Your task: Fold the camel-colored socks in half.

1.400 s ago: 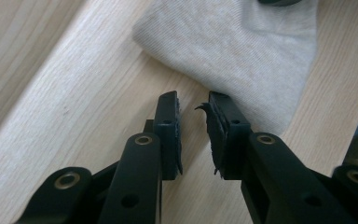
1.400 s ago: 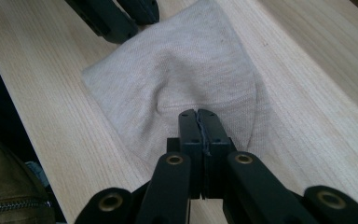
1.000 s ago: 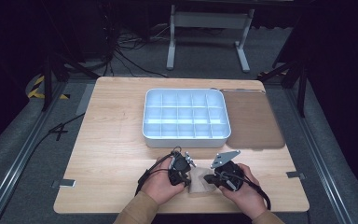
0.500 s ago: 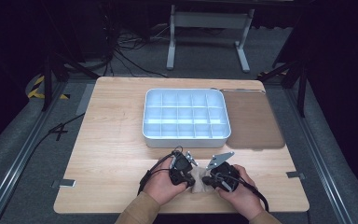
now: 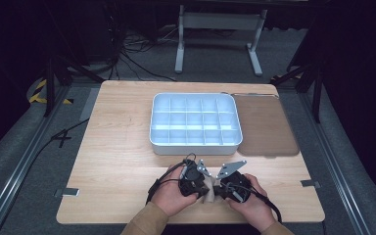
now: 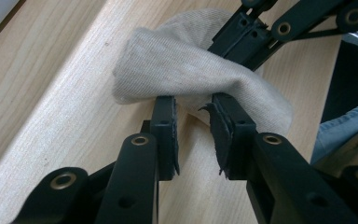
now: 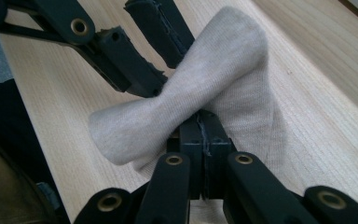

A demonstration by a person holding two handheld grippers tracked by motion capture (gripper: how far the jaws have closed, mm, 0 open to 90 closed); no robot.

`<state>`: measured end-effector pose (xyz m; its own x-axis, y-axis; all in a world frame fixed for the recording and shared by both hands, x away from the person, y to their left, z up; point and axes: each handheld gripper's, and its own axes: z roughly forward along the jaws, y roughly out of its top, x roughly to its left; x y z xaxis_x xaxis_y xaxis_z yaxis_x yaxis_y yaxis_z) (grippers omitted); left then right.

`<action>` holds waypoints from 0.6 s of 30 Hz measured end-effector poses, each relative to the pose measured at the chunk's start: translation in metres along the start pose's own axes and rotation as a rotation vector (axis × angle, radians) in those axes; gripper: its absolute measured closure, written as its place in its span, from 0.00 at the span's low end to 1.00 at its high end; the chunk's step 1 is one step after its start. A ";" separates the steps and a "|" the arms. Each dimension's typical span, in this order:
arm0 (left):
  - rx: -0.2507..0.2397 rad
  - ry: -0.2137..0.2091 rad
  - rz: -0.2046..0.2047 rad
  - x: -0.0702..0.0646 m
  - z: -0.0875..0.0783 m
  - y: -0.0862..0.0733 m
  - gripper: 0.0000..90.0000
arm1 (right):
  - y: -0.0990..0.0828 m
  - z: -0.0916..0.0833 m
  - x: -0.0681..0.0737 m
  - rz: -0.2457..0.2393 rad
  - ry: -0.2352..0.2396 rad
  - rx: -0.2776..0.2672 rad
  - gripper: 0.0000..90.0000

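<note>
Right gripper (image 7: 200,128) jaws pinched together on the beige cloth (image 7: 186,107) (bunched at the pinch). Left gripper (image 6: 193,123) jaws apart, straddling a cloth fold, not clamping. Cloth lies on the wooden table (image 5: 117,161), near its front edge, well short of the white divided tray (image 5: 194,120).

Both hands (image 5: 214,193) closer around cloth (image 5: 209,195)

Bright, even overhead light on the table (image 5: 117,147), dark surroundings; gripper views sharp, soft-shadowed, edges slightly blurred.
</note>
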<state>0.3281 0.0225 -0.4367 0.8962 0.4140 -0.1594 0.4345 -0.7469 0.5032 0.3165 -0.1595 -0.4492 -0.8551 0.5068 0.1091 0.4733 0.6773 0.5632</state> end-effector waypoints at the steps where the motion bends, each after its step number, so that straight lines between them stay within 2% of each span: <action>1: -0.005 -0.002 -0.010 0.000 0.000 0.000 0.79 | 0.000 -0.002 -0.001 0.004 0.002 -0.004 1.00; 3: -0.008 -0.002 -0.013 0.000 -0.001 0.000 0.79 | -0.001 -0.011 -0.003 0.009 0.002 -0.021 1.00; 6: 0.004 -0.005 -0.012 0.000 -0.002 0.002 0.79 | -0.005 -0.027 -0.010 0.035 -0.025 -0.037 1.00; 9: 0.010 -0.001 -0.003 0.000 0.000 0.003 0.79 | -0.010 -0.034 -0.017 0.067 -0.041 0.001 1.00; 11: 0.012 -0.002 0.002 0.000 0.001 0.003 0.79 | -0.013 -0.034 -0.019 0.087 -0.036 0.009 1.00; 16: 0.013 -0.004 0.002 0.000 0.001 0.005 0.79 | -0.014 -0.017 -0.016 0.080 -0.023 0.042 1.00; 18: 0.008 0.000 0.007 0.000 0.002 0.005 0.78 | -0.016 -0.013 -0.017 0.088 -0.009 0.031 1.00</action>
<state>0.3302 0.0176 -0.4357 0.8994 0.4083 -0.1561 0.4286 -0.7539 0.4979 0.3209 -0.1857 -0.4494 -0.8083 0.5695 0.1495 0.5528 0.6465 0.5258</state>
